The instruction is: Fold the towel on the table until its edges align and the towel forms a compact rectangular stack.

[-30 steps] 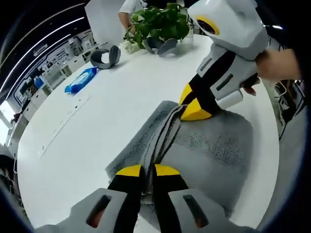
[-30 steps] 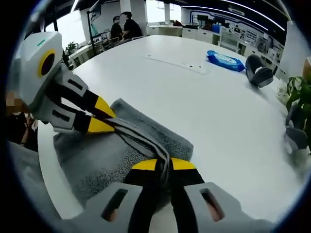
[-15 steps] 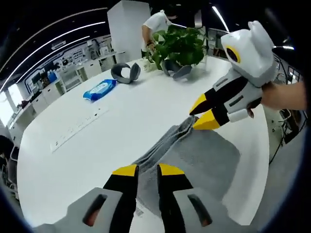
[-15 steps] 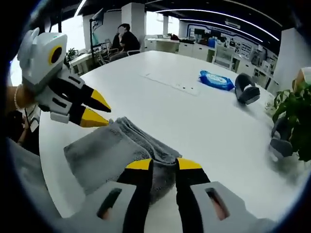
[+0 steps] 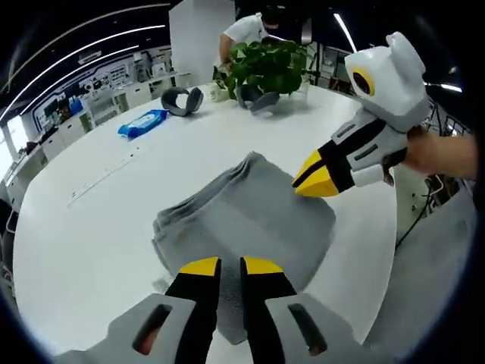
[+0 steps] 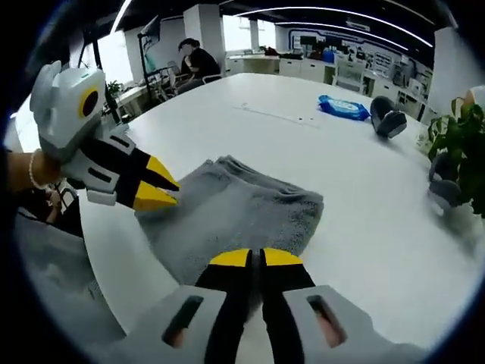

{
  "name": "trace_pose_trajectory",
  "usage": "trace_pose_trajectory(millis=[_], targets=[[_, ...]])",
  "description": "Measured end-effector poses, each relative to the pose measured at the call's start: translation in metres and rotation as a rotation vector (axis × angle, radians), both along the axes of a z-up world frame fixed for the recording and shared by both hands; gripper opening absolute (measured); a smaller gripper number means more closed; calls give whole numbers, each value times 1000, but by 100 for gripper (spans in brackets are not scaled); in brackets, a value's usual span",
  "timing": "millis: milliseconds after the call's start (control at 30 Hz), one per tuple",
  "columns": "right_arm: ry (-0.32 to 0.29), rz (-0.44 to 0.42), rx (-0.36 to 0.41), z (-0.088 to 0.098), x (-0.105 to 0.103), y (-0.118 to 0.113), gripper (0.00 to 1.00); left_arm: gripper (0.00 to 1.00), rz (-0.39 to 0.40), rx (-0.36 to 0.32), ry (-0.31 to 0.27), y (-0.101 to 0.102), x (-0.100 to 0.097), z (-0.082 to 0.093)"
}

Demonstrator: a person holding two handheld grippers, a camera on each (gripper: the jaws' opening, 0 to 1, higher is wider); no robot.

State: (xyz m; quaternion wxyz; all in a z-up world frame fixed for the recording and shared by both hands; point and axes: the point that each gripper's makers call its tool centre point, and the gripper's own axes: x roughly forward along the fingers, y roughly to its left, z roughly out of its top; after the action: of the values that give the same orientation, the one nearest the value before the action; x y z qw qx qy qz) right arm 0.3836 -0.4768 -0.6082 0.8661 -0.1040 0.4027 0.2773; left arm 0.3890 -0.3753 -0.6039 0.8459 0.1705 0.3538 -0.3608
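A grey towel [image 5: 246,216] lies folded in the middle of the left gripper view, on a big white table [image 5: 98,227]; in the right gripper view it sits center-left, and its layered folded edges show along the upper side. The lower edge of the towel is cut off behind the jaws in both views, so I can't tell how neatly the bottom edges line up.

The left gripper [image 5: 231,267] rises from the bottom of its own view with its yellow-tipped jaws nearly together, a thin gap between them, over the near edge of the towel; whether they pinch any cloth is hidden. The same gripper comes in from the left of the right gripper view, tips just at the towel's left corner, a little apart.

The right gripper [image 6: 255,258] has its jaws pressed together at the bottom of its view, over the towel's near edge; I cannot tell whether cloth is caught between them. In the left gripper view it reaches in from the right, yellow tips close together above the towel's right side, held by a hand [image 5: 439,152] that is partly cut off.

Toward the top of the left gripper view stand a green plant [image 5: 261,61], a blue packet [image 5: 142,123] and some grey curved things too small to name.
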Motion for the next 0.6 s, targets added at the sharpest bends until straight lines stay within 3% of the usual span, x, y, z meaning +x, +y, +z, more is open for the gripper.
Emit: trace_pose_trajectory(millis=[100, 400, 600], targets=[[8, 20, -6, -9, -3, 5, 0, 10, 14, 60, 18, 7, -3, -14], [76, 51, -77, -34, -3, 9, 0, 6, 72, 53, 87, 10, -5, -36], [57, 83, -148, -40, -2, 12, 0, 1, 33, 118, 60, 8, -4, -41]])
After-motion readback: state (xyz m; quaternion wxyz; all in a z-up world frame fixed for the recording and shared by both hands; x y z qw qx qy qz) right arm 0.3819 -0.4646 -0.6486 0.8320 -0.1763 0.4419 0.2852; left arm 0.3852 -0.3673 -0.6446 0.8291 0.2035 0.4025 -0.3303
